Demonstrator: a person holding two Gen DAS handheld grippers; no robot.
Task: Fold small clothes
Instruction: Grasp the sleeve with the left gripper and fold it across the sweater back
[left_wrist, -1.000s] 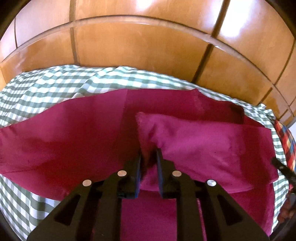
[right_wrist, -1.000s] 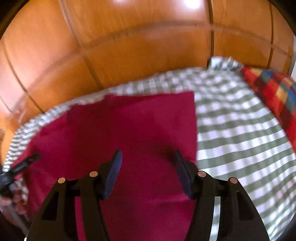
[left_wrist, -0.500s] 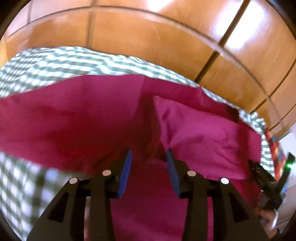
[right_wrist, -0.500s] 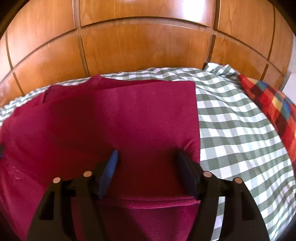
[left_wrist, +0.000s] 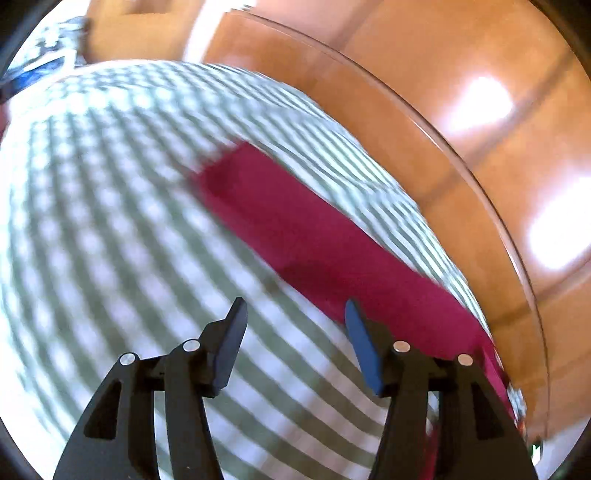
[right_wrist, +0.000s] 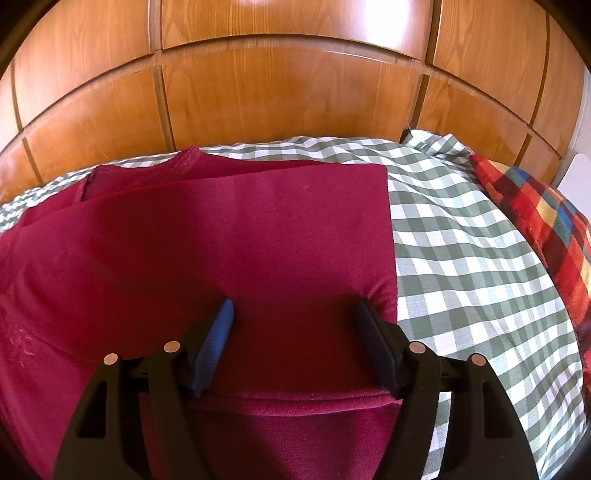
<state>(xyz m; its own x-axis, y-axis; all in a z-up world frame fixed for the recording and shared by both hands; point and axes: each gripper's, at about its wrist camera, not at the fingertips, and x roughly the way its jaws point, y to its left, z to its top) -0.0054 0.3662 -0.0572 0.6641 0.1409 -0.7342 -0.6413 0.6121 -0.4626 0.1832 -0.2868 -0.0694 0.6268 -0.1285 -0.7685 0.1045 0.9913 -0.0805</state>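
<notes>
Green-checked bedsheet (right_wrist: 461, 236), wooden panelled headboard (right_wrist: 280, 103), multicoloured plaid pillow (right_wrist: 546, 225) at right.

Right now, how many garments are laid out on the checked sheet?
1: a maroon garment, partly folded, on the green checked sheet under the open right gripper. The open left gripper hangs over bare sheet beside it. Others could lie outside both views.

Motion blur smears the checked bedsheet (left_wrist: 110, 221) and the maroon garment (left_wrist: 314, 236) in the left wrist view, hiding the garment's folds.
</notes>
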